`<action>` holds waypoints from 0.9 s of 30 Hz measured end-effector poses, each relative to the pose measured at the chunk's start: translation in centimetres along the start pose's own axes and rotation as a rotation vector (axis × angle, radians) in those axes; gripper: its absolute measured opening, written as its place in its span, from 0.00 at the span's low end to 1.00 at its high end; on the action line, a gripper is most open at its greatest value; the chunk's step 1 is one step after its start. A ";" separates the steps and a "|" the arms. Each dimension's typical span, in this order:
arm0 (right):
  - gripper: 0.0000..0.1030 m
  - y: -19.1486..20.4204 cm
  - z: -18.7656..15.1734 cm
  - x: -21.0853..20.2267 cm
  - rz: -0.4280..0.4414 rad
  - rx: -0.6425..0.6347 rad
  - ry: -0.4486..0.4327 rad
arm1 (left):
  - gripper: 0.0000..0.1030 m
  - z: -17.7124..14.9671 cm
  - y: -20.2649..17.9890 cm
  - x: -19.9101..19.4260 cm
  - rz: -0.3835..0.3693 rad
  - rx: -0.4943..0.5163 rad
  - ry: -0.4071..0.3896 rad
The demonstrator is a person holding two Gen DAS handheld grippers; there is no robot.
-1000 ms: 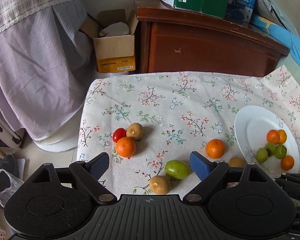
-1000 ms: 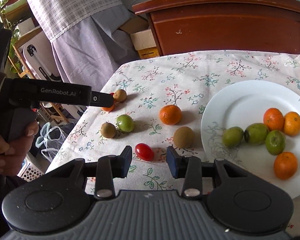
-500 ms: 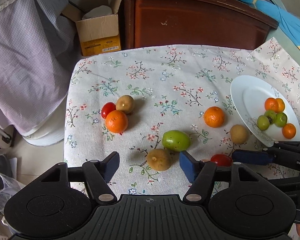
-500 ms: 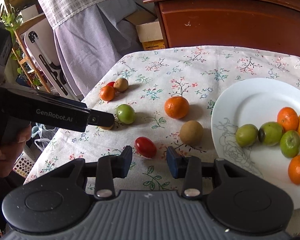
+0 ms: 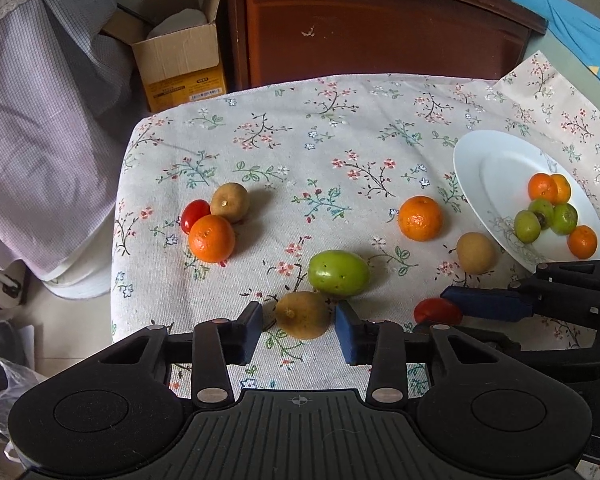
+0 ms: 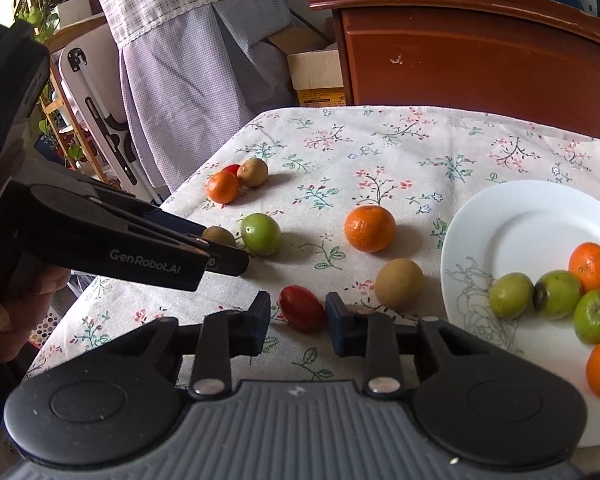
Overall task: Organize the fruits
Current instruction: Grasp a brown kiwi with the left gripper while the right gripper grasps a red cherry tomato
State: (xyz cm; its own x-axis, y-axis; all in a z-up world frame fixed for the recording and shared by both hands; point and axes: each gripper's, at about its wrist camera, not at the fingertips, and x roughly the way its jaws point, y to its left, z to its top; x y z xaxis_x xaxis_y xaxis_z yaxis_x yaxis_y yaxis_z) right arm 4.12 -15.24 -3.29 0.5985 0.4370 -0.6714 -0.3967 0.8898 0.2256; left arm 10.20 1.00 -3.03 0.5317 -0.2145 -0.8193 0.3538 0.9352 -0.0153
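My left gripper (image 5: 299, 330) is open, its fingers on either side of a brown kiwi (image 5: 302, 314) on the floral tablecloth, with small gaps. A green fruit (image 5: 339, 273) lies just beyond it. My right gripper (image 6: 298, 322) is open around a red cherry tomato (image 6: 302, 307), which also shows in the left wrist view (image 5: 436, 311). An orange (image 6: 369, 228) and another kiwi (image 6: 399, 283) lie near the white plate (image 6: 516, 224), which holds several oranges and green fruits. An orange (image 5: 211, 238), tomato (image 5: 195, 215) and kiwi (image 5: 229, 202) cluster at the left.
The table's left edge (image 5: 118, 240) drops to the floor. A dark wooden cabinet (image 5: 380, 32) stands behind the table, with a cardboard box (image 5: 180, 64) beside it. Purple checked cloth (image 5: 40, 100) hangs at the left.
My left gripper has moved forward and narrowed around the brown kiwi. My right gripper has moved forward so the cherry tomato lies between its fingers.
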 end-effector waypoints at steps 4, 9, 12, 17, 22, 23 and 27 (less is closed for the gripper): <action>0.23 -0.3 0.0 -0.1 0.004 0.021 0.001 | 0.26 0.1 -0.1 0.0 0.002 -0.007 -0.003; 0.21 -0.5 0.1 -0.4 0.012 0.048 0.007 | 0.25 0.3 -0.1 -0.1 0.009 -0.023 0.002; 0.21 -0.6 0.2 -0.6 0.007 0.059 0.003 | 0.25 0.5 -0.1 -0.4 0.020 -0.029 -0.001; 0.21 -1.2 0.4 -1.0 -0.004 0.092 -0.006 | 0.25 0.9 -0.1 -1.2 0.031 -0.045 -0.017; 0.21 -1.4 0.7 -1.6 -0.001 0.115 -0.018 | 0.25 1.4 -0.6 -1.8 0.023 -0.054 -0.036; 0.21 -1.4 0.8 -1.7 -0.002 0.112 -0.020 | 0.25 1.5 -0.8 -1.9 0.020 -0.057 -0.039; 0.21 -1.5 1.0 -2.2 -0.010 0.112 -0.033 | 0.25 1.9 -1.6 -2.3 0.010 -0.053 -0.059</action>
State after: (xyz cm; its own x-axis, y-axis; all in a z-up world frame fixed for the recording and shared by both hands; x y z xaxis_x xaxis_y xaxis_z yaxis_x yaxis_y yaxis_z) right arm 4.12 -17.39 -1.44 0.6257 0.4304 -0.6506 -0.3110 0.9025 0.2980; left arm 9.87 -0.55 -0.04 0.5799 -0.2194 -0.7846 0.3075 0.9508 -0.0386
